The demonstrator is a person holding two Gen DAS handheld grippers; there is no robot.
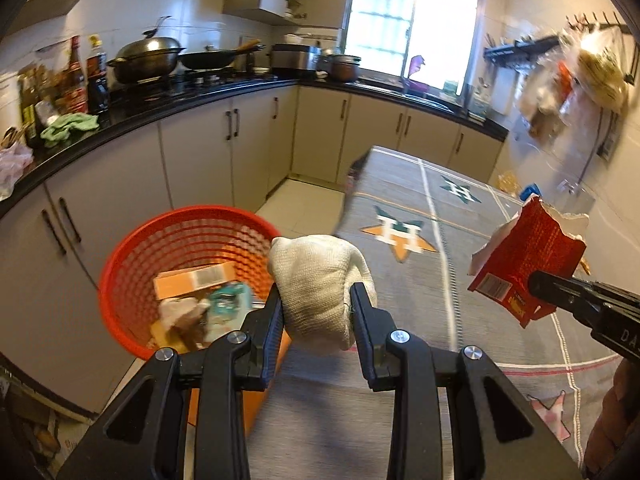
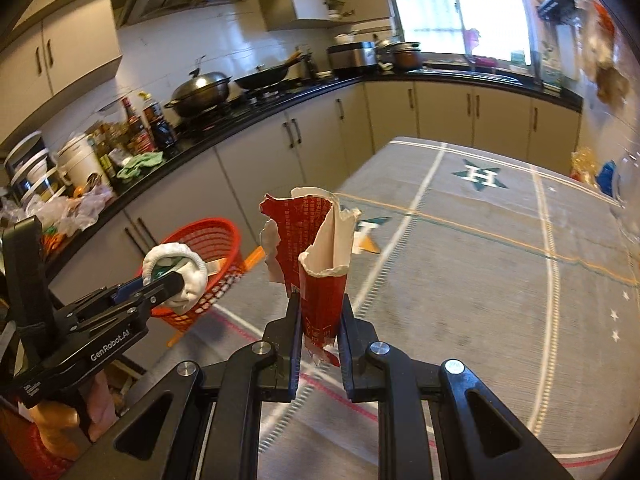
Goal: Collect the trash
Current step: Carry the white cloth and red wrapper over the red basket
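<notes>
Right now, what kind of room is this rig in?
Most likely a home kitchen: a lidded steel wok on a gas stove, a black L-shaped countertop over grey cabinets, and bottles of sauce beside it.

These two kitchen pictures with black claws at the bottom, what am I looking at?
No robot here: a person holds a clamp tool in each hand, and each tool carries a camera looking along its jaws. The left gripper is shut on a white sock; the right gripper is shut on a torn red carton. Each view also shows the other tool from the side. Below lies a grey tablecloth with star patterns. Beside the table stands a red basket already holding trash.
</notes>
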